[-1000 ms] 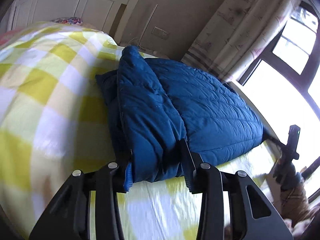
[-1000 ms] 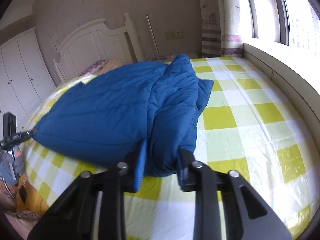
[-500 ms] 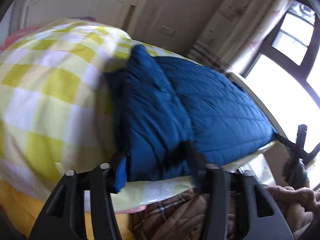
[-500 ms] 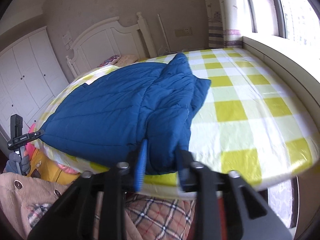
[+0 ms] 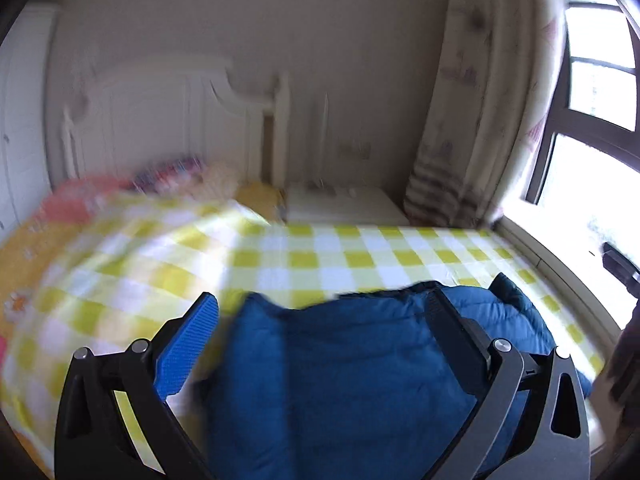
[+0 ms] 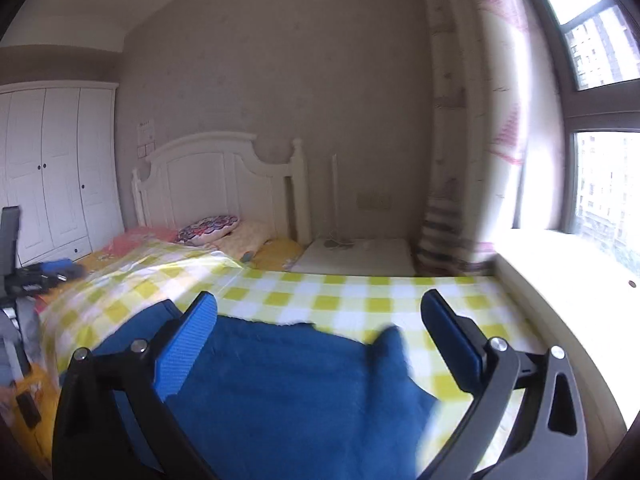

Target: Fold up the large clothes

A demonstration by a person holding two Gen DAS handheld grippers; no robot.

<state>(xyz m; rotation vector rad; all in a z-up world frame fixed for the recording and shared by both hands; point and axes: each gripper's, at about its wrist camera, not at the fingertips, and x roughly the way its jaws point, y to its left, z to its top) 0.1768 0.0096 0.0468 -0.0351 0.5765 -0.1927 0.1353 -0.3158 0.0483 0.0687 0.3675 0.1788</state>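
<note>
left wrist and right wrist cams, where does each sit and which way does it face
Left wrist: on the left gripper, facing the headboard over the blue jacket; open jaws show.
Right wrist: on the right gripper, facing the same way; open jaws and the left gripper at the left edge show.
Shared: jacket, checked bed cover, headboard, curtain.
</note>
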